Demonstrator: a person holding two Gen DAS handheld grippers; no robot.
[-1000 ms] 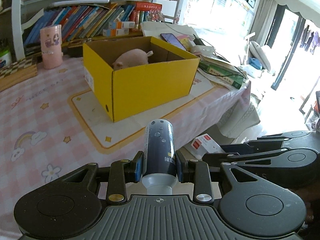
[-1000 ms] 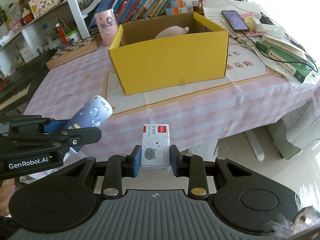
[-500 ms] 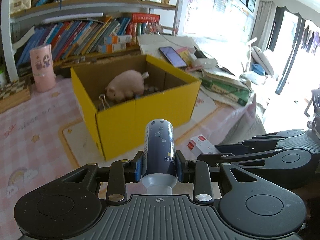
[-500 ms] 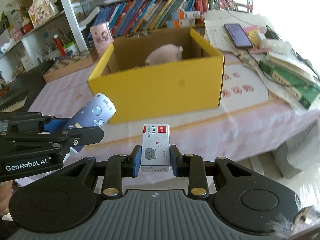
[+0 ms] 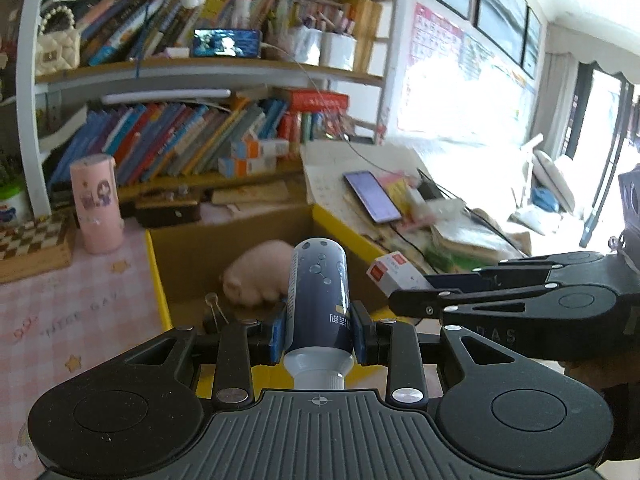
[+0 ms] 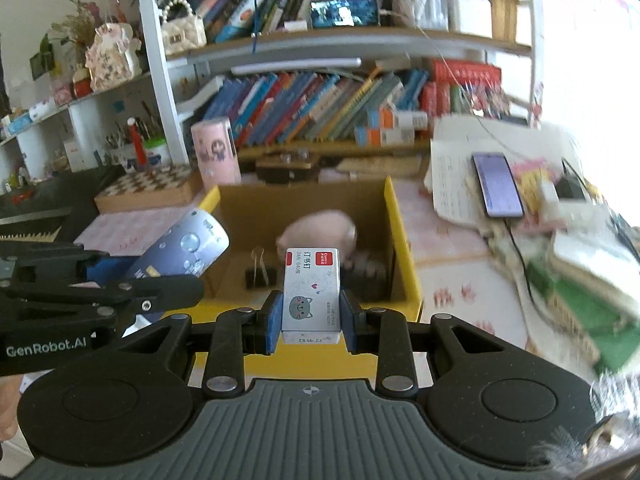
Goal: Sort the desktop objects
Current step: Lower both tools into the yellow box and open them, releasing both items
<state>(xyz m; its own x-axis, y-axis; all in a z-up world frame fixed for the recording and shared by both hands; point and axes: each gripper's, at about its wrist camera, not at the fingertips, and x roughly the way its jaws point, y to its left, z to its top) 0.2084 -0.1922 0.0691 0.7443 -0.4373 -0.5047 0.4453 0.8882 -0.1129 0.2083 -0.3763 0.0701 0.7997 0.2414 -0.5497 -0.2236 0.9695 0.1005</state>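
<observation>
Moved: both hand-held grippers now over the box (image 6: 404, 248).
Left hand-held gripper (image 5: 319, 332): pinching bottle (image 5: 320, 296).
Right hand-held gripper (image 6: 307, 316): pinching staples (image 6: 311, 292).

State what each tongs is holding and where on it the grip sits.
The left tongs clamp a dark blue bottle across its lower body, just above the cap. The right tongs clamp a small white staple box by its two long sides, near its lower end.
</observation>
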